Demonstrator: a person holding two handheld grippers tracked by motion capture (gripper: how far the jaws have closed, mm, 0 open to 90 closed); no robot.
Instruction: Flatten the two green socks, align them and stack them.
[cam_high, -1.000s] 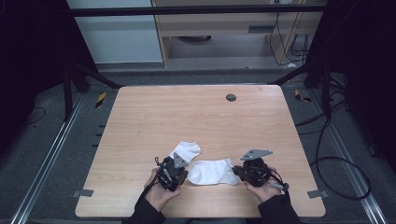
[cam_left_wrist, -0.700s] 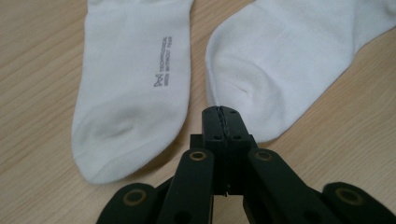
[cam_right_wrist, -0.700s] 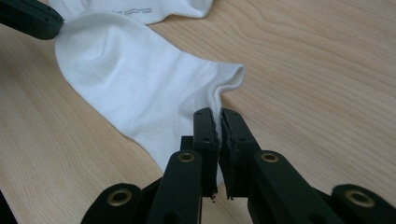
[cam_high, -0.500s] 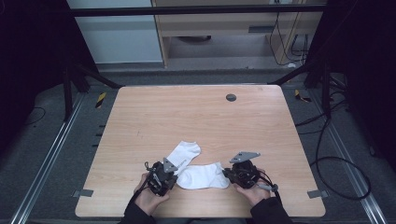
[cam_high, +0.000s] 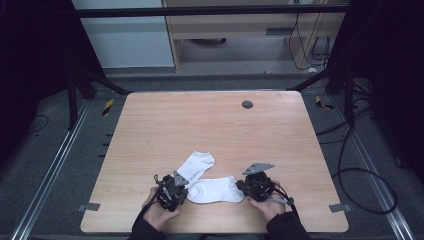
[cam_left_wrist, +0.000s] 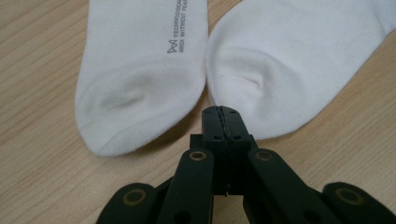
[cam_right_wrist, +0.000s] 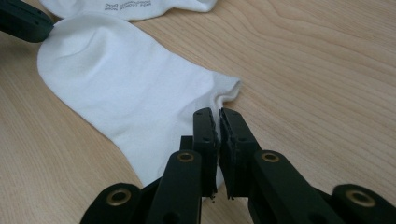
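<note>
Two white socks lie near the table's front edge. One sock (cam_high: 216, 190) stretches flat between my two grippers. My left gripper (cam_high: 181, 192) is shut on its toe edge (cam_left_wrist: 289, 60), jaws pressed together. The cuff end of that sock (cam_right_wrist: 140, 93) is pinched by my right gripper (cam_high: 246, 187), whose jaws stand nearly together with fabric between them. The second sock (cam_high: 197, 167), with grey print on its sole (cam_left_wrist: 144, 70), lies slanted up and right from the left gripper, its toe beside the held one. A black part of the left gripper (cam_right_wrist: 21, 21) shows beyond the sock.
The wooden table (cam_high: 210, 125) carries a small dark round grommet (cam_high: 247, 104) near its far edge. Strips of grey tape (cam_high: 338, 207) mark the front corners. Black frame legs and cables (cam_high: 350, 150) stand on the floor around the table.
Both grippers have shifted a little to the left and toward the front edge, and the sock held between them has moved along. The printed sock has stayed where it was.
</note>
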